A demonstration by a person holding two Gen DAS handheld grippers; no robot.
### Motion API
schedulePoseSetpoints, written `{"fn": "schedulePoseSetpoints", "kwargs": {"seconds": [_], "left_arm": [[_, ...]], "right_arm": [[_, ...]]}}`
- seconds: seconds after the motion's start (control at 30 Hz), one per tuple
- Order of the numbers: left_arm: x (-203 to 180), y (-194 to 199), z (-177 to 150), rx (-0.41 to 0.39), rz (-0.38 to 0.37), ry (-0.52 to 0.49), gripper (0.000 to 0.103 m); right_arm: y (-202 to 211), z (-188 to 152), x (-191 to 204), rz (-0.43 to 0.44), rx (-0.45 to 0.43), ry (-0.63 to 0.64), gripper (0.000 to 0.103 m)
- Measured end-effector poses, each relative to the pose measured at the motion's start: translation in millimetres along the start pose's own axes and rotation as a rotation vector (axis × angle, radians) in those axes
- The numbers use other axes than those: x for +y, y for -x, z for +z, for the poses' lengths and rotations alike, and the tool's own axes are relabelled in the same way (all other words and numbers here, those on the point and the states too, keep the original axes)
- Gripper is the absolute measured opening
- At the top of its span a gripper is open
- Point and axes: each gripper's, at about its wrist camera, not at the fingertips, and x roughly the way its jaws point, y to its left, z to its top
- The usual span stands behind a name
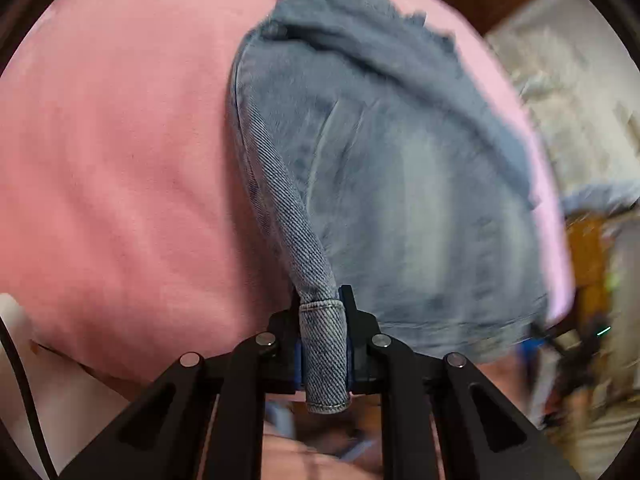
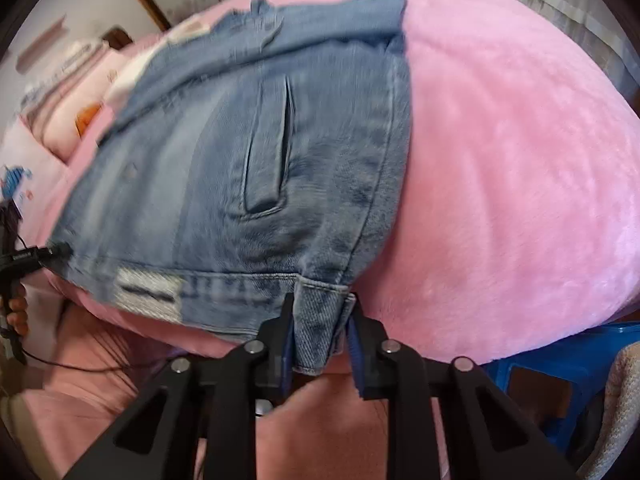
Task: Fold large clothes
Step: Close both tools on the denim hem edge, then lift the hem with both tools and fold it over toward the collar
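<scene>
The denim jacket (image 2: pixel 256 152) lies on the pink bed (image 2: pixel 520 168), near its front edge. Both the left gripper (image 1: pixel 323 344) and the right gripper (image 2: pixel 320 332) pinch its hem corners — the folding looks only begun.

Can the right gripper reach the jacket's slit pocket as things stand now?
Probably not freely: the right gripper is shut on the hem corner of the denim jacket. The pocket lies uncovered, further up.
</scene>
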Motion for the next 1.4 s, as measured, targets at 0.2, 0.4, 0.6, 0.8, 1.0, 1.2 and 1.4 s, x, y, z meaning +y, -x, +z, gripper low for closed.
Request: {"fn": "schedulePoseSetpoints", "kwargs": {"seconds": [0.2, 0.4, 0.6, 0.8, 1.0, 1.2, 1.4], "left_arm": [[-36.3, 55.6, 34.1, -0.140, -0.211, 0.065, 0.012], [-62.2, 79.7, 99.9, -0.229, -0.262, 0.166, 0.012], [-54.7, 82.2, 196.0, -0.282, -0.235, 0.246, 0.012], [-67.0, 15.9, 313.2, -0.241, -0.122, 0.256, 0.012], [-52.3, -90.8, 411.7, -0.133, 0.022, 0.267, 0.025], [-22.7, -139.0, 445.2, -0.052, -0.019, 0.305, 0.043], [-41.1, -111.2, 442.1, -0.124, 0.044, 0.091, 0.078]], "right_arm": [[66.5, 37.8, 5.3, 0.144, -0.185, -0.064, 0.011], [111.2, 103.4, 8.2, 0.240, -0.323, -0.144, 0.010], [113.3, 189.2, 2.9, 0.276, -0.375, -0.239, 0.010], [62.8, 303.7, -6.2, 0.223, -0.376, -0.320, 0.010], [-53.1, 400.0, -27.7, 0.084, -0.252, -0.424, 0.011], [-131.2, 428.4, -59.9, 0.005, -0.185, -0.500, 0.029], [-123.0, 424.4, -55.2, 0.001, -0.217, -0.378, 0.043]]}}
